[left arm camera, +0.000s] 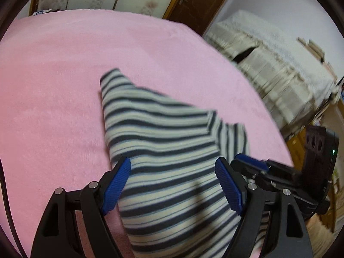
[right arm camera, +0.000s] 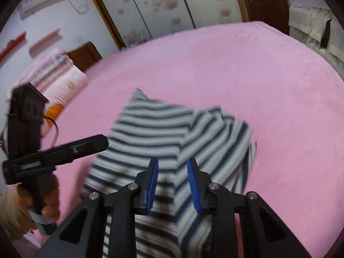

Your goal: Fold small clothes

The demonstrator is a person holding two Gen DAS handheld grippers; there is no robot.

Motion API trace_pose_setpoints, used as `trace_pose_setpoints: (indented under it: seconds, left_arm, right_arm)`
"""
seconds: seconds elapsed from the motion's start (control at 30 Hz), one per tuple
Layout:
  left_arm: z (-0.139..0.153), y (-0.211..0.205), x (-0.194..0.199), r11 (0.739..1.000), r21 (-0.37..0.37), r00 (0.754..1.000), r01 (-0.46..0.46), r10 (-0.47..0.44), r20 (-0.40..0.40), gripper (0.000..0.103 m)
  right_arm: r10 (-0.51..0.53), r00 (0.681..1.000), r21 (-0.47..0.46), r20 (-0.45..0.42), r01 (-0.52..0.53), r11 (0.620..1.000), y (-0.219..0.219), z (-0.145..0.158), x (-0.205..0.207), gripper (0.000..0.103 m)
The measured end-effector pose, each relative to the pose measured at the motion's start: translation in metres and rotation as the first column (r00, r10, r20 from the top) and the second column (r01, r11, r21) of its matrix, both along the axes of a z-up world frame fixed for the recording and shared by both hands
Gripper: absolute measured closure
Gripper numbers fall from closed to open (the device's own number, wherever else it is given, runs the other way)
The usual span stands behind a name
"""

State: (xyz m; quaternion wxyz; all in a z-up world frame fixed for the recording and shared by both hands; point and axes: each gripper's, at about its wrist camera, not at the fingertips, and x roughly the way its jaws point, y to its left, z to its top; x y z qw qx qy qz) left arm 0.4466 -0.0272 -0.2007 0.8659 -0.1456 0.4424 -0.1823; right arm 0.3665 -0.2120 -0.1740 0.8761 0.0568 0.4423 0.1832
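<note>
A small garment with dark and cream stripes lies partly folded on the pink bed cover. It also shows in the right wrist view. My left gripper is open, its blue pads wide apart just above the near part of the cloth. My right gripper is open with a narrower gap over the garment's near middle; it holds nothing. The right gripper also shows at the right edge of the left wrist view. The left gripper shows at the left of the right wrist view.
The pink bed cover spreads wide around the garment. A cream covered piece of furniture stands beyond the bed's right edge. Folded bedding lies at the bed's far left. Wardrobe doors with a flower pattern stand behind.
</note>
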Motion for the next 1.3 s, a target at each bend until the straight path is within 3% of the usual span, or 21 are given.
trace_pose_setpoints:
  seconds: [0.07, 0.17, 0.23, 0.37, 0.47, 0.6, 0.77, 0.93, 1.07, 1.3]
  left_arm:
    - [-0.011, -0.002, 0.003, 0.999, 0.037, 1.0, -0.007, 0.007, -0.014, 0.023]
    - [-0.026, 0.006, 0.01, 0.997, 0.065, 0.997, -0.044, 0.048, -0.062, 0.024]
    - [-0.032, 0.018, 0.013, 0.996, 0.027, 0.991, -0.081, 0.083, -0.103, 0.024]
    - [-0.03, 0.035, 0.01, 0.993, -0.014, 0.988, -0.116, 0.114, -0.101, 0.023]
    - [-0.021, 0.04, 0.006, 0.994, -0.015, 0.989, -0.112, 0.11, -0.099, 0.02]
    - [-0.006, 0.041, 0.0, 0.996, -0.002, 0.992, -0.086, 0.085, -0.095, 0.004]
    - [0.012, 0.055, -0.012, 1.0, 0.003, 0.992, -0.028, 0.029, -0.121, 0.001]
    - [0.009, 0.056, -0.019, 1.0, 0.012, 0.986, 0.014, -0.011, -0.169, 0.001]
    - [-0.002, 0.053, -0.018, 0.996, -0.067, 0.98, 0.063, -0.074, -0.182, 0.001]
    - [-0.033, 0.048, 0.001, 0.996, -0.085, 0.975, 0.032, -0.05, -0.217, 0.0]
  right_arm:
    - [-0.039, 0.999, -0.034, -0.021, 0.038, 0.999, -0.012, -0.012, 0.003, 0.084]
    - [-0.075, 0.996, 0.01, -0.046, 0.076, 0.997, -0.036, -0.012, 0.001, 0.084]
    - [-0.088, 0.995, 0.033, -0.048, 0.09, 0.995, -0.046, -0.006, -0.002, 0.084]
    - [-0.102, 0.994, 0.054, -0.035, 0.104, 0.993, -0.064, 0.015, -0.009, 0.079]
    - [-0.106, 0.993, 0.109, -0.044, 0.11, 0.988, -0.075, 0.026, -0.014, 0.066]
    - [-0.114, 0.992, 0.152, -0.051, 0.121, 0.981, -0.083, 0.035, -0.018, 0.044]
    - [-0.089, 0.993, 0.177, -0.082, 0.103, 0.979, -0.085, 0.038, -0.019, 0.032]
    - [-0.059, 0.988, 0.188, -0.14, 0.085, 0.978, -0.083, 0.025, -0.019, 0.03]
    - [-0.038, 0.981, 0.205, -0.192, 0.078, 0.976, -0.081, 0.009, -0.016, 0.03]
    - [-0.016, 0.96, 0.255, -0.281, 0.091, 0.963, -0.076, -0.029, 0.003, 0.03]
